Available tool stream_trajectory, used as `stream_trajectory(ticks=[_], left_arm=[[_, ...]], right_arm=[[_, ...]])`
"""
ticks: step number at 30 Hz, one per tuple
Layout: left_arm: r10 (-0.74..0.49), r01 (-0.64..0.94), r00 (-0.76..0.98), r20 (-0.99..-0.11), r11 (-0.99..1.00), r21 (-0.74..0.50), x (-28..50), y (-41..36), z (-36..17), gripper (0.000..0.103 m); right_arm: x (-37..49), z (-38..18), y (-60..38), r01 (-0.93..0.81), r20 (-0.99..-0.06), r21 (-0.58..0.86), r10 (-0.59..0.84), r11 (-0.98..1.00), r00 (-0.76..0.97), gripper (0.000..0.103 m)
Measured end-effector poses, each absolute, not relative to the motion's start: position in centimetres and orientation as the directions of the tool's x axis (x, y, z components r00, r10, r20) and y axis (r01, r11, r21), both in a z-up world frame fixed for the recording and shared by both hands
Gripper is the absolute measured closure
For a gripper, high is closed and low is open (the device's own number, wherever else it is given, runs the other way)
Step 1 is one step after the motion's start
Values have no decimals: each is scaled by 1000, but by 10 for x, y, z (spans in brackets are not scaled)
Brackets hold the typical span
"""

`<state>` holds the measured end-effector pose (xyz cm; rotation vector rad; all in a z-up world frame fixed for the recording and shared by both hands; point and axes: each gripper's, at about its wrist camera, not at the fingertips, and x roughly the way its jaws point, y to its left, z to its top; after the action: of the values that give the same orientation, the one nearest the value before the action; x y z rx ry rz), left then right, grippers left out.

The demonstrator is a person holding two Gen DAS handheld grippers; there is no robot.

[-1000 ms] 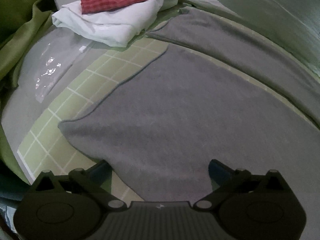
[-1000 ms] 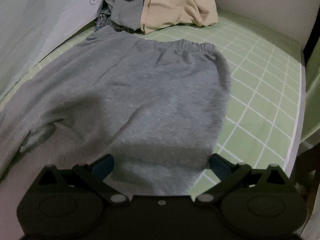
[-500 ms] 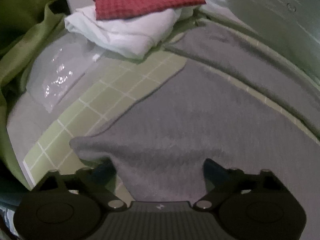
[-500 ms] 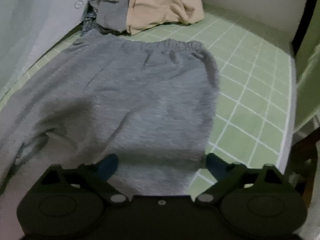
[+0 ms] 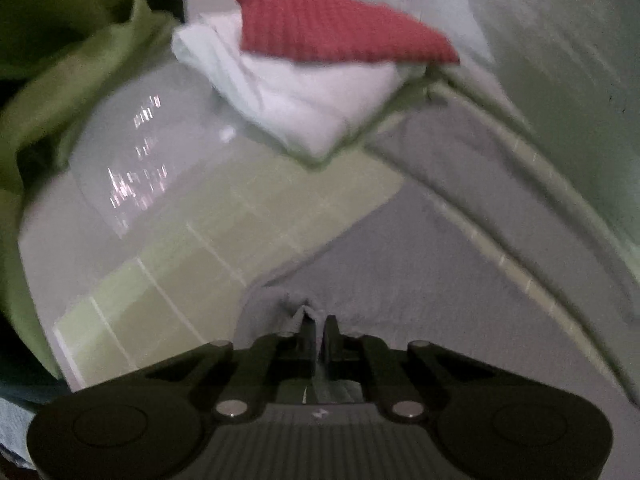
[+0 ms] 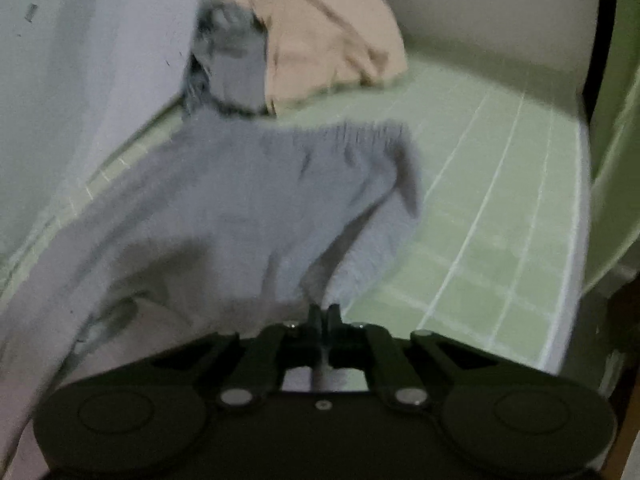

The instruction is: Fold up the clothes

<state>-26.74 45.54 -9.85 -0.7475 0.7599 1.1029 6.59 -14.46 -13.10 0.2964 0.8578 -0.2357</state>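
Green gridded mat (image 6: 500,216) (pale wall behind); both jaws pinched shut on grey trousers (image 6: 248,200).

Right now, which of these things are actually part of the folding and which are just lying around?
In use:
- grey sweatpants
- left gripper, shut on a pant-leg edge
- right gripper, shut on the hip edge

Lying about:
- red checked cloth on a folded white garment
- beige garment
- clear plastic bag
- green grid mat
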Motion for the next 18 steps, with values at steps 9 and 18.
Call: stream_trajectory(ticks=[9, 18], left_arm=[[547, -968, 231, -804, 208, -137, -257, 458, -51, 98], [642, -956, 287, -711, 235, -174, -176, 494, -2, 98]], right_arm=[[26, -87, -158, 306, -692, 158, -116, 939, 712, 101], [101, -31, -129, 240, -607, 266, -31, 934, 794, 101]])
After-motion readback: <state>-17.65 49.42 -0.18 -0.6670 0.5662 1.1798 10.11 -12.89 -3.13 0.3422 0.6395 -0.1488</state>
